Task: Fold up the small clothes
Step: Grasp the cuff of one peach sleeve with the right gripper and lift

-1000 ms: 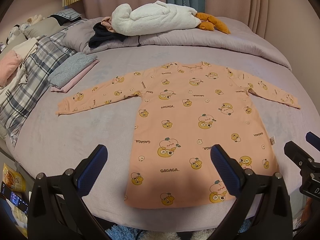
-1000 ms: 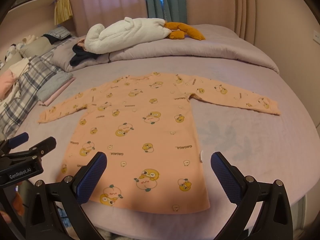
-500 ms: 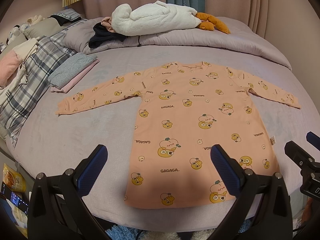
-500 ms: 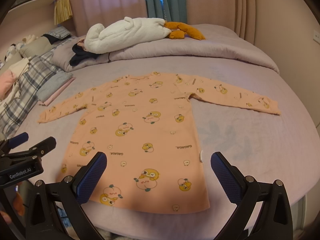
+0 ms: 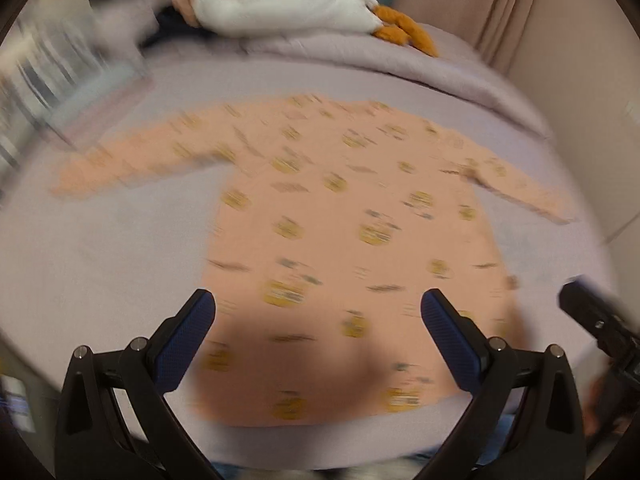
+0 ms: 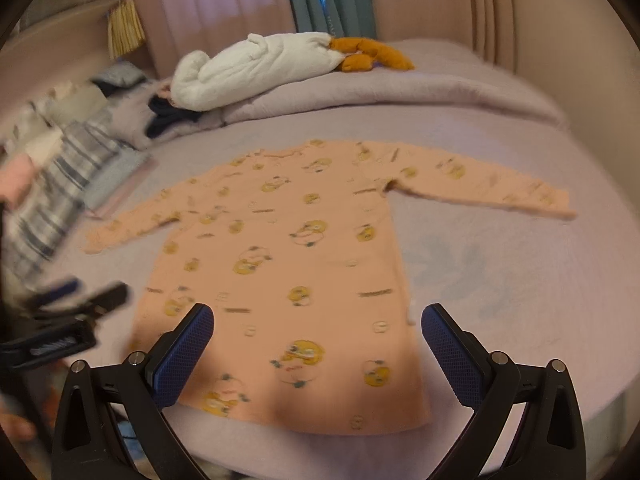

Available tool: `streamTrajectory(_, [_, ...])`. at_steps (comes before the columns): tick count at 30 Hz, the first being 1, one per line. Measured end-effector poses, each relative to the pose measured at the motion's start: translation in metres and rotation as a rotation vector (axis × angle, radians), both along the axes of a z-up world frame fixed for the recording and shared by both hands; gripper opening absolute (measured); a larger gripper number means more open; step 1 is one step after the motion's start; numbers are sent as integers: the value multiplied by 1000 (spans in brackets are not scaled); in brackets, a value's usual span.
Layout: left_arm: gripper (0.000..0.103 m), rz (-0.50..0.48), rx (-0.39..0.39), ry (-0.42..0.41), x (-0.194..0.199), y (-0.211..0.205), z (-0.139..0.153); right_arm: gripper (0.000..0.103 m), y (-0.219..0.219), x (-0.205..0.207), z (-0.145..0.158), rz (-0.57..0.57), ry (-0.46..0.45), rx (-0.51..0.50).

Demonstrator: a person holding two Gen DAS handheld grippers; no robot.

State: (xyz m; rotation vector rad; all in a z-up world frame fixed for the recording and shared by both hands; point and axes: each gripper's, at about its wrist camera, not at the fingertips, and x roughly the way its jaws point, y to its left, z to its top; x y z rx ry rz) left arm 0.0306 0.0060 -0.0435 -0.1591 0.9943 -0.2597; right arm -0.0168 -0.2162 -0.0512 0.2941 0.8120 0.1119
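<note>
Peach cotton, printed with small yellow cartoon figures, makes up the long-sleeved top that lies flat and face up on the lilac bedspread, both sleeves stretched out to the sides and the hem toward the near edge of the bed. The left gripper hangs above the lower part of the top with its jaws wide apart and nothing between the blue pads; that view is badly smeared, so the print there reads only as yellowish streaks. The right gripper is likewise spread wide and empty, poised over the hem area, its right pad over bare bedspread just beyond the top's side seam. Each gripper shows at the edge of the other's view, off to the side of the garment and apart from it. At the far end of the bed a white plush toy with orange feet rests on a rolled quilt. Along the left side sit a plaid blanket and what looks like a small stack of folded clothes, well apart from the top.
</note>
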Motion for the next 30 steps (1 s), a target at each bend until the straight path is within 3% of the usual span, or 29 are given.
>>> streamTrajectory(1, [103, -18, -118, 61, 7, 8, -13, 103, -12, 1, -7, 17, -4, 94])
streamTrajectory(3, [103, -25, -199, 116, 16, 12, -28, 103, -33, 2, -19, 14, -15, 209])
streamTrajectory(7, [103, -19, -138, 108, 27, 8, -41, 103, -83, 9, -48, -114, 10, 333])
streamTrajectory(12, [103, 0, -162, 117, 45, 12, -50, 103, -161, 5, -94, -360, 37, 529])
streamTrajectory(15, [103, -2, -171, 156, 60, 14, -58, 103, -187, 4, -100, -427, 15, 554])
streamTrajectory(21, [103, -23, -181, 138, 88, 5, -51, 103, -232, 44, -84, -536, -40, 450])
streamTrajectory(25, [103, -14, -136, 80, 108, 0, -38, 103, -275, 74, -96, -675, -55, 486])
streamTrajectory(28, [103, 2, -128, 57, 124, 1, -34, 103, -296, 78, -98, -784, -122, 562])
streamTrajectory(30, [103, 14, -123, 52, 136, 0, -34, 97, -301, 83, -96, -829, -146, 572])
